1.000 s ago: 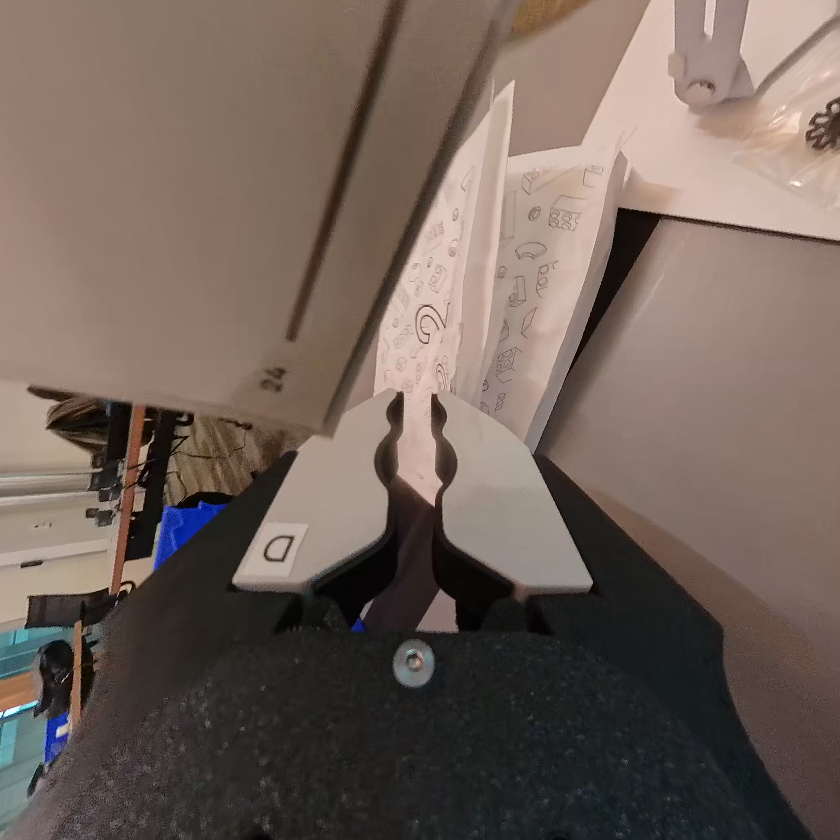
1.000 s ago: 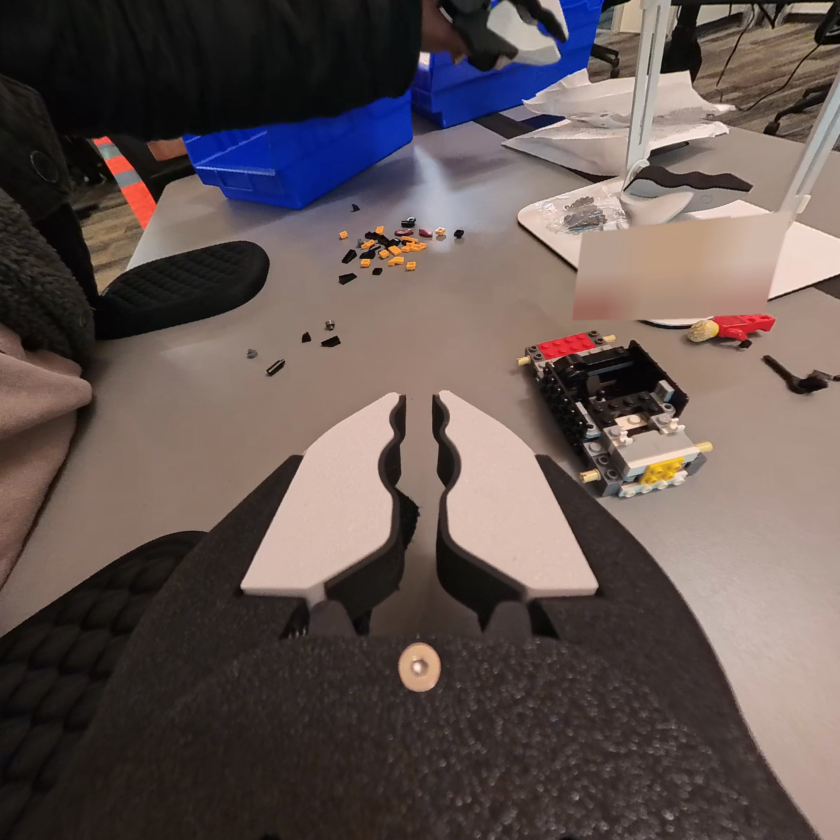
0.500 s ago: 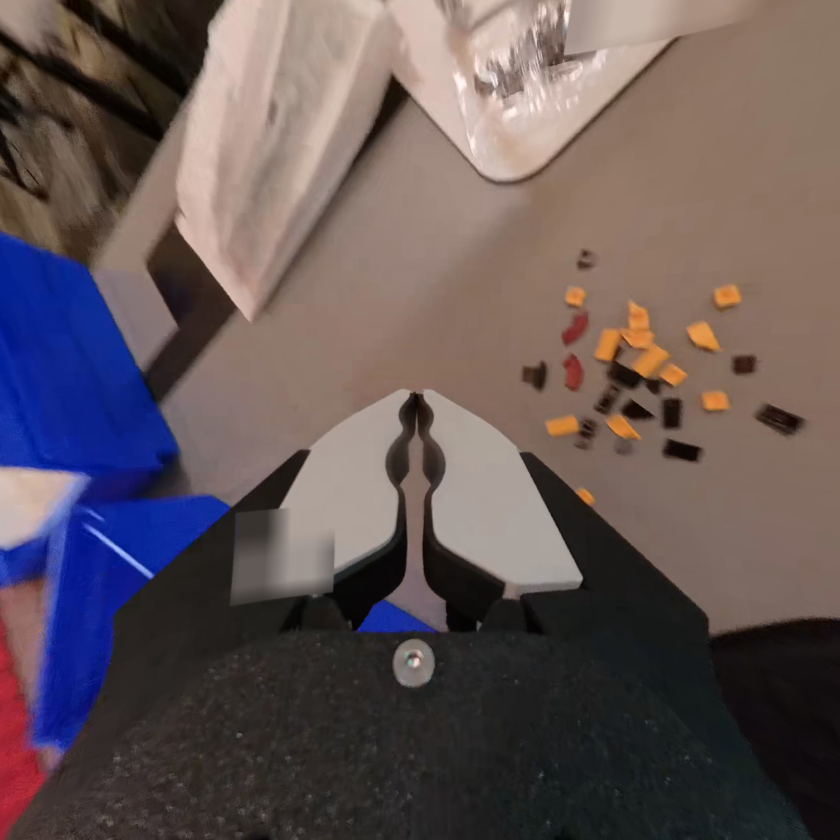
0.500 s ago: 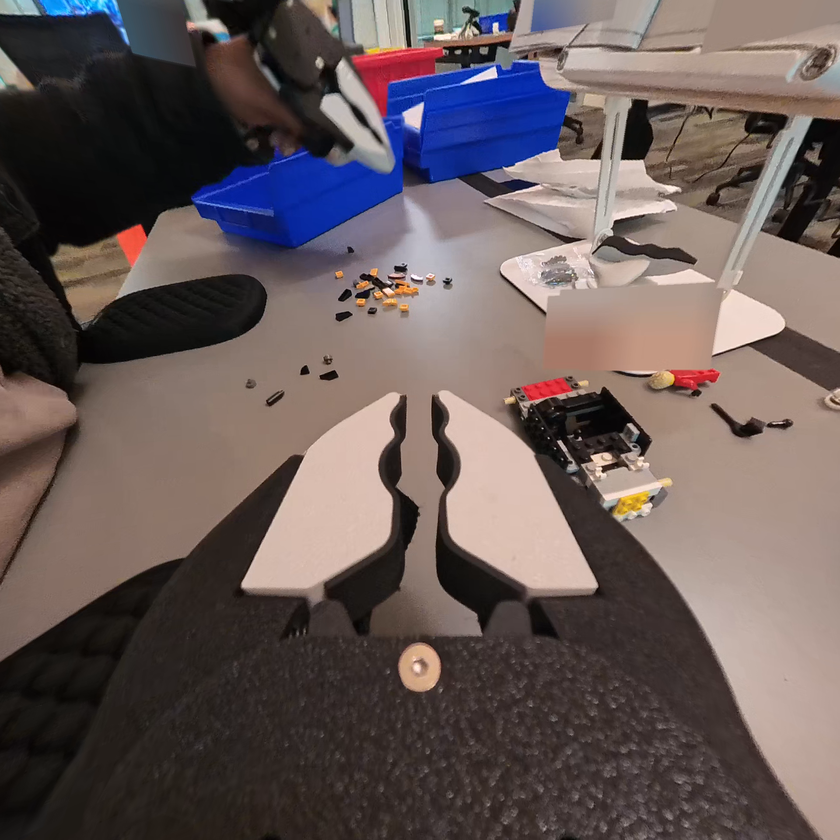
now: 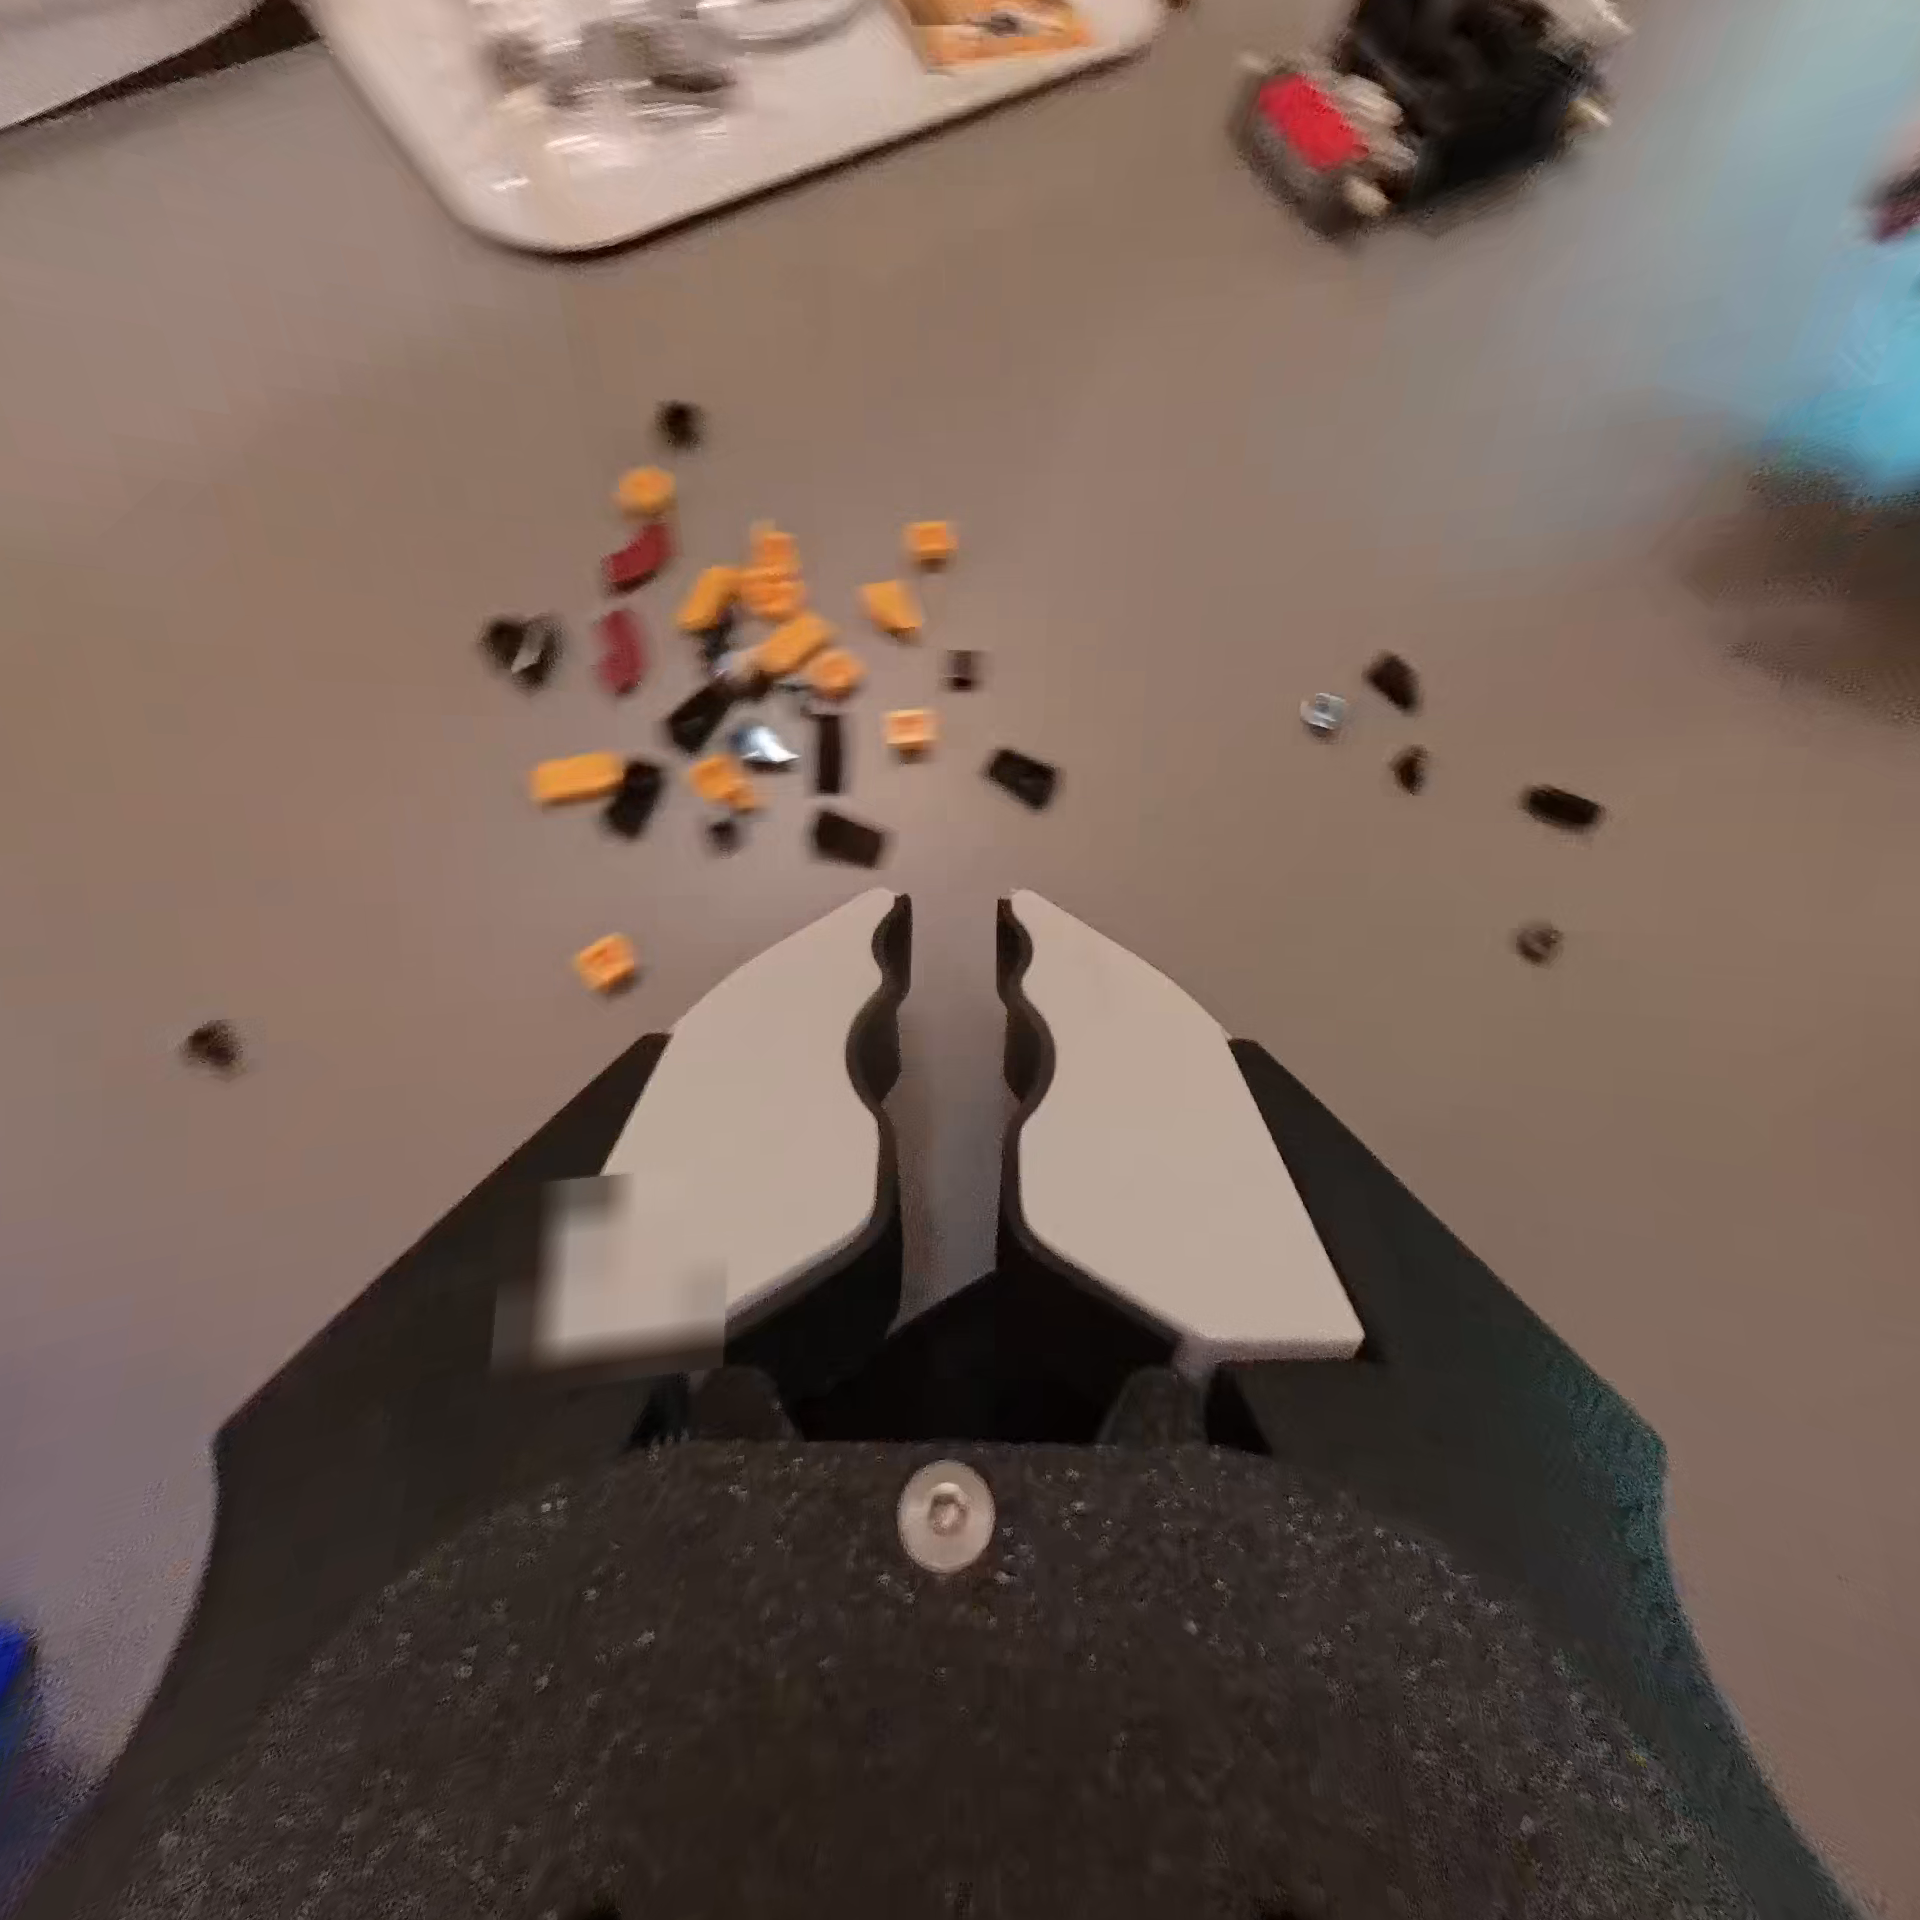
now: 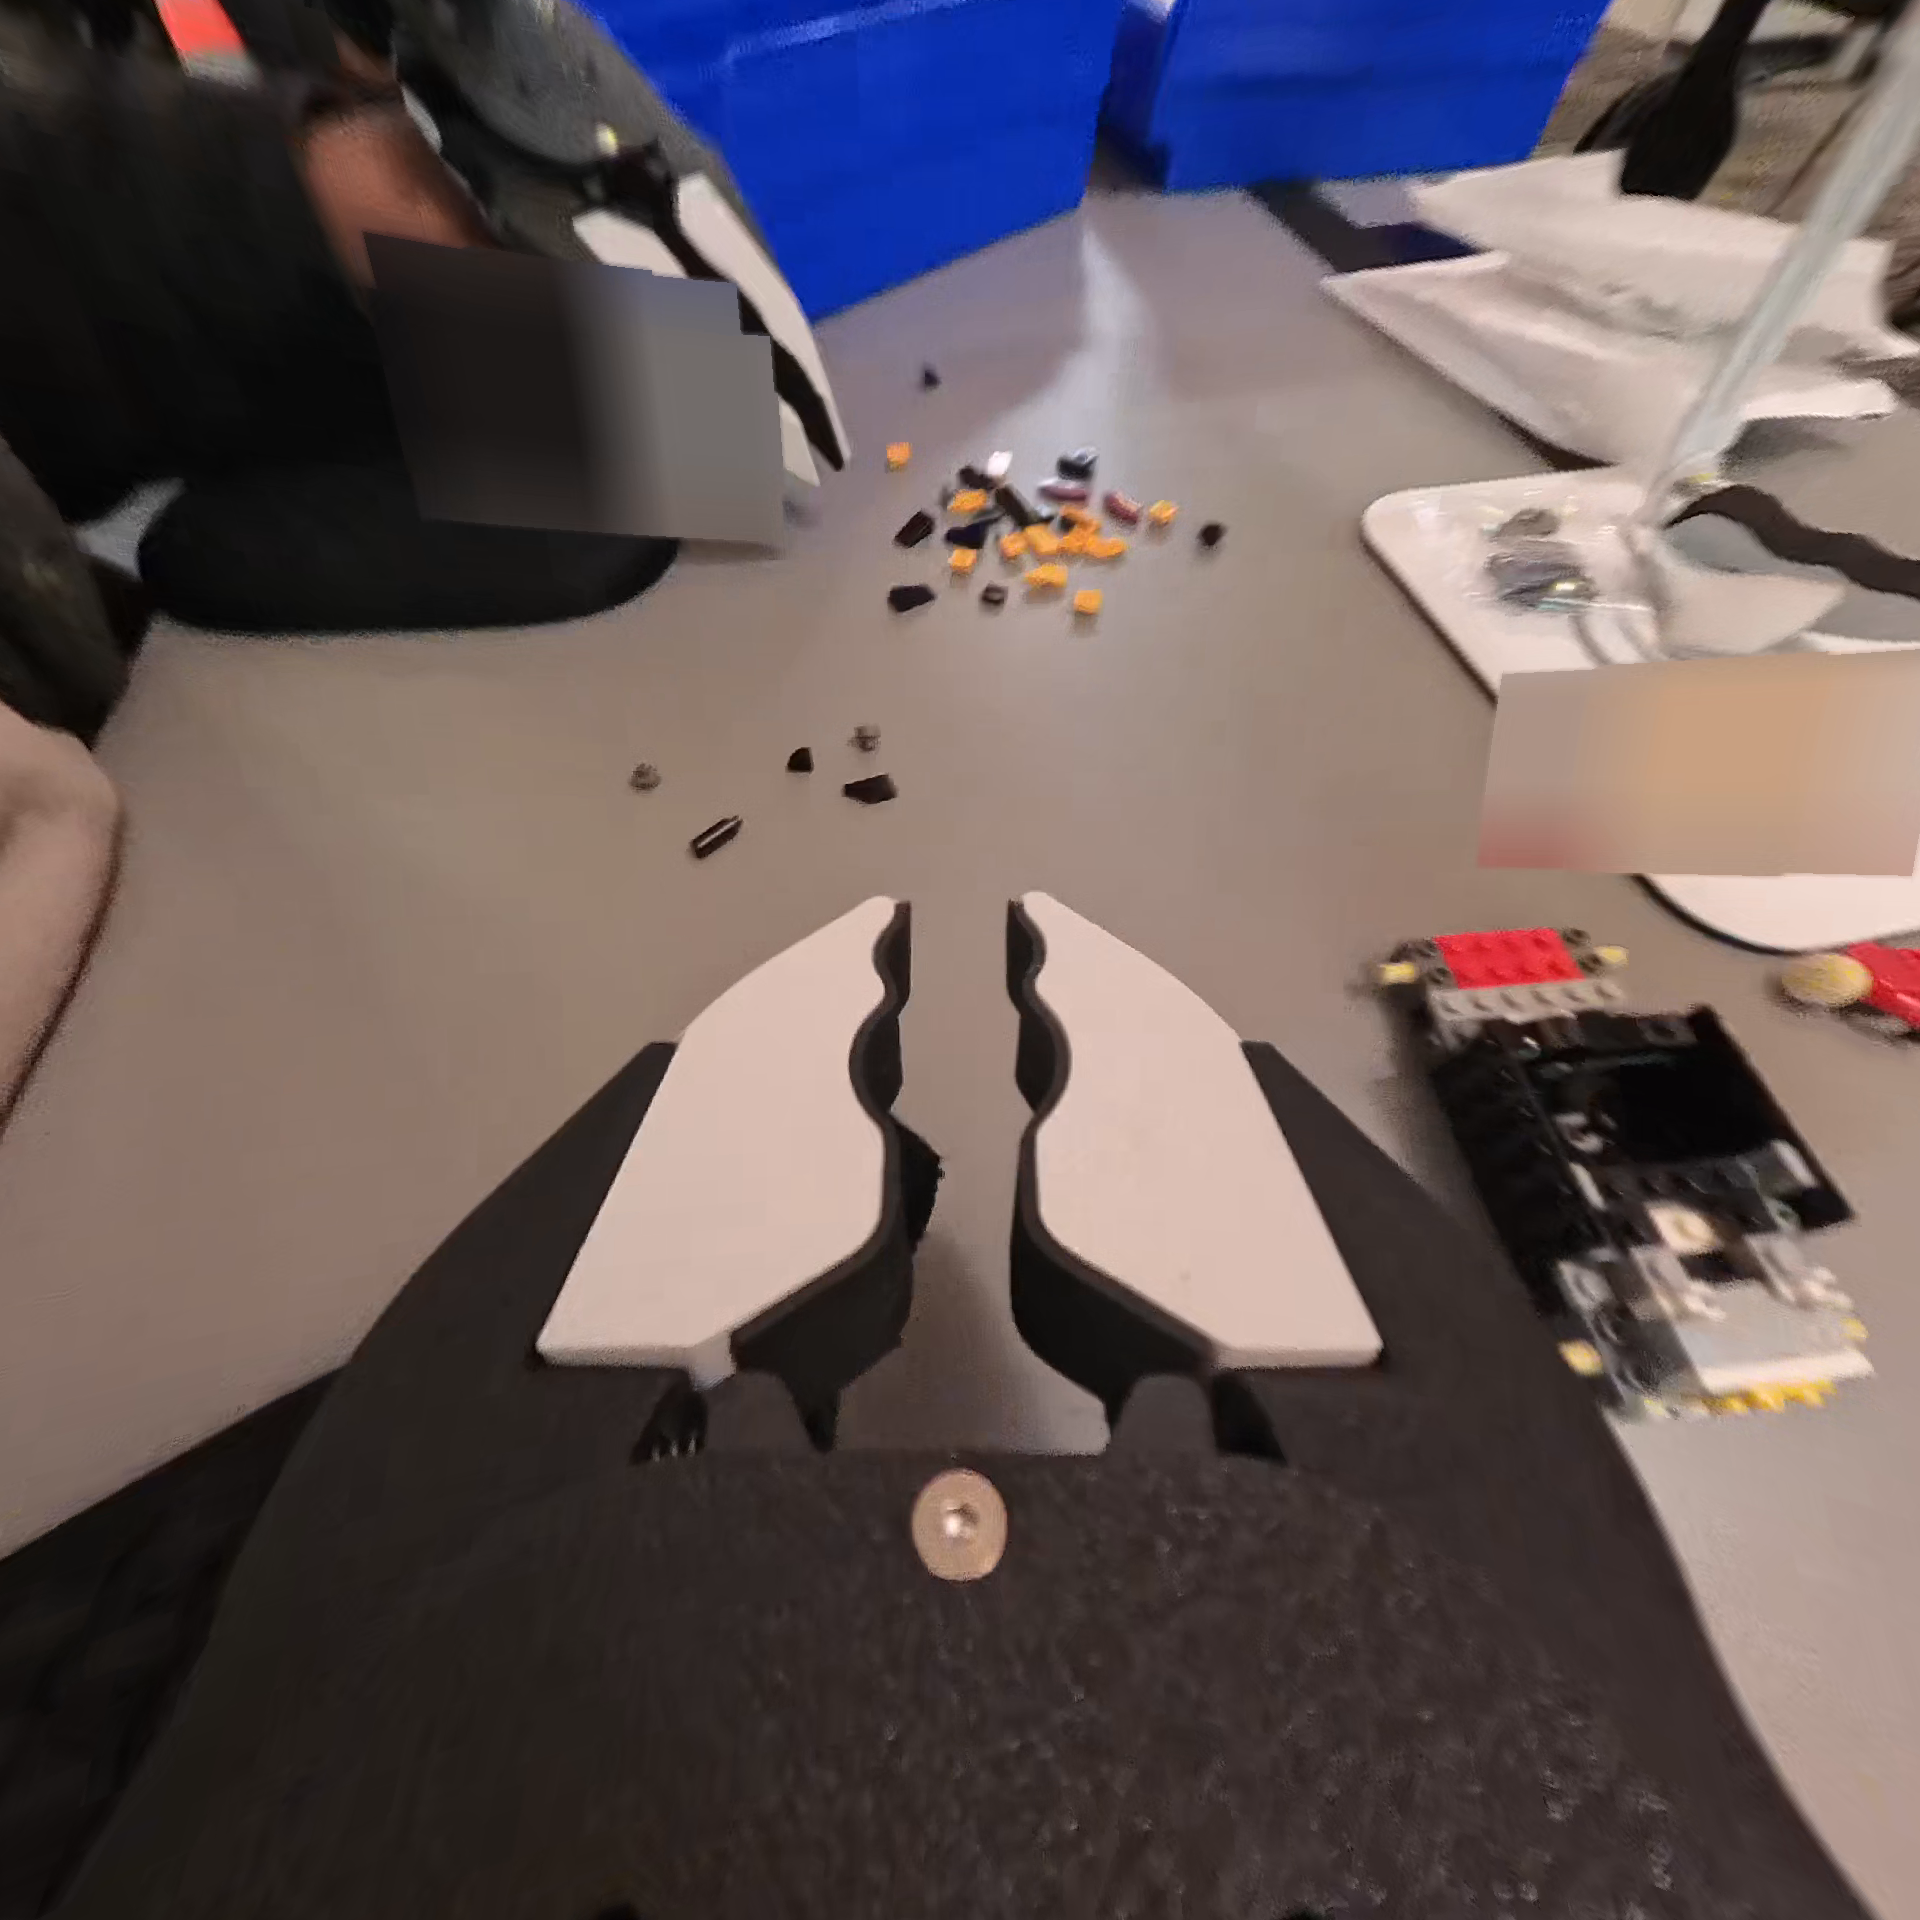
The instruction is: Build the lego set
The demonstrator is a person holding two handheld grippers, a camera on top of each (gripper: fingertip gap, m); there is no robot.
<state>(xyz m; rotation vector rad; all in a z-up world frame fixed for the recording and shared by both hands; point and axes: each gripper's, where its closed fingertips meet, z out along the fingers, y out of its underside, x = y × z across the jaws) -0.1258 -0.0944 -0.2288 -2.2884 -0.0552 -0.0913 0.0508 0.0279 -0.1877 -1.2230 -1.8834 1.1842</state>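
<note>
Here, two blue bins (image 6: 904, 125), two empty claws (image 6: 958, 914).

Ahead of our claw we see a grey worktop (image 6: 1195, 727); two blue bins (image 6: 914, 135) stand at its far edge, patterned carpet (image 6: 1600, 94) beyond.

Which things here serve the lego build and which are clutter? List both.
For the build:
- half-built black, grey and red lego model
- scattered orange and black loose lego pieces
- clear plastic bag of small parts

Lying about:
- blue plastic bins
- black cushioned armrest pad
- crumpled white paper bags
</note>
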